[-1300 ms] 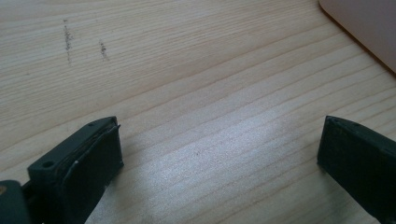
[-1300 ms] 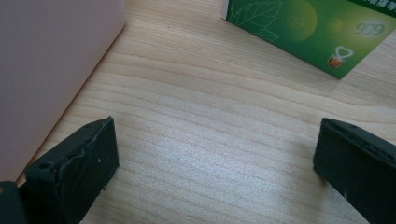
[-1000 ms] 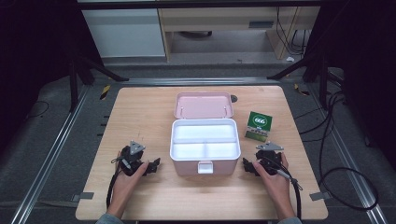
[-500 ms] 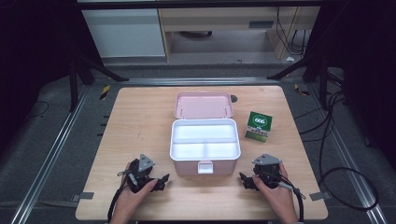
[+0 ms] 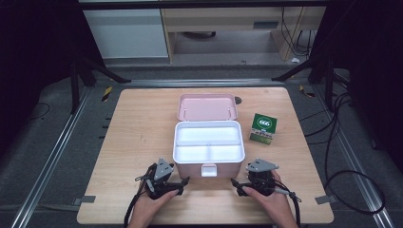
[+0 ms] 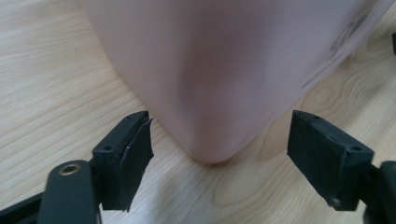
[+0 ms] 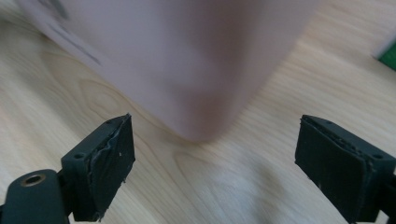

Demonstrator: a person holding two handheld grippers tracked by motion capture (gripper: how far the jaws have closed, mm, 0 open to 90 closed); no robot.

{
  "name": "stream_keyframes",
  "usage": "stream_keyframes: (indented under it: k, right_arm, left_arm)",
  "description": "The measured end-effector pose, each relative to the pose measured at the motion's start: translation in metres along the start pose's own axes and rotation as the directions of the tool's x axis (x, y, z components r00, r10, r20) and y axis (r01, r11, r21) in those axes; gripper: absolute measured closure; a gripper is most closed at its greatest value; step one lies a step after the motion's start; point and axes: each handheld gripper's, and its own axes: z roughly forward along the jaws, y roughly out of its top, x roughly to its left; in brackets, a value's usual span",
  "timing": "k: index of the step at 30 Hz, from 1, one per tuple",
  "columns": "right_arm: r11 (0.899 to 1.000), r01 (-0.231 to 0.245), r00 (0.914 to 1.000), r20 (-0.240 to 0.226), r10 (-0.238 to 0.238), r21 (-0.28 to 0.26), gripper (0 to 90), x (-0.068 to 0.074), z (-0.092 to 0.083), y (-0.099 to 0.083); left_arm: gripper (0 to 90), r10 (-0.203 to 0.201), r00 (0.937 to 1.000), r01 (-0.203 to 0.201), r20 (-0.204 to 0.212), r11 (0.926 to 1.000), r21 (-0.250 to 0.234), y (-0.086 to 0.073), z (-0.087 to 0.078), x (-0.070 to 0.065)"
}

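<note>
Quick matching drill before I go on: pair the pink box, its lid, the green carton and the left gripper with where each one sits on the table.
1. pink box
2. lid
3. green carton
4. left gripper

a. right of the box
b. flat behind the box
c. table centre, open
d. at the box's near left corner

Pairs: 1-c, 2-b, 3-a, 4-d

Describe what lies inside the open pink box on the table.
The pink box holds a white tray with three compartments, one long and two smaller, all seemingly empty. Its lid lies open behind it. Whatever sits beneath the tray is covered.
</note>
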Motion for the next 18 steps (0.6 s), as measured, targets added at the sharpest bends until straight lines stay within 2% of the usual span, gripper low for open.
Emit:
stream_keyframes:
  k: [2, 4, 7, 11, 18]
  right_arm:
    - [1.0, 0.012, 0.9999, 0.003, -0.012, -0.017, 17.1, 0.001, 0.002, 0.002]
    - [1.0, 0.016, 0.9999, -0.001, -0.016, -0.016, 20.6, 0.002, 0.005, 0.004]
    - [0.999, 0.027, 0.9995, -0.017, -0.027, -0.023, 25.0, 0.005, 0.008, 0.006]
    - [0.999, 0.04, 0.9992, -0.01, -0.04, -0.014, 25.4, 0.008, 0.009, 0.007]
    - [0.999, 0.038, 0.9993, 0.005, -0.038, -0.007, 28.4, 0.004, 0.006, 0.005]
  left_arm:
    - [24.6, 0.006, 0.9999, -0.006, 0.008, 0.9999, -0.01, 0.001, 0.003, -0.002]
    - [24.2, 0.01, 0.9999, -0.01, -0.005, 0.9999, -0.01, 0.002, 0.005, -0.002]
    - [26.0, -0.005, 1.0, 0.005, 0.003, 0.9999, -0.014, 0.003, 0.006, 0.001]
    - [23.5, 0.0, 0.9999, 0.0, 0.011, 1.0, 0.0, 0.006, 0.009, 0.002]
    - [23.4, 0.005, 0.9997, -0.005, 0.023, 0.9999, 0.01, 0.013, 0.017, 0.002]
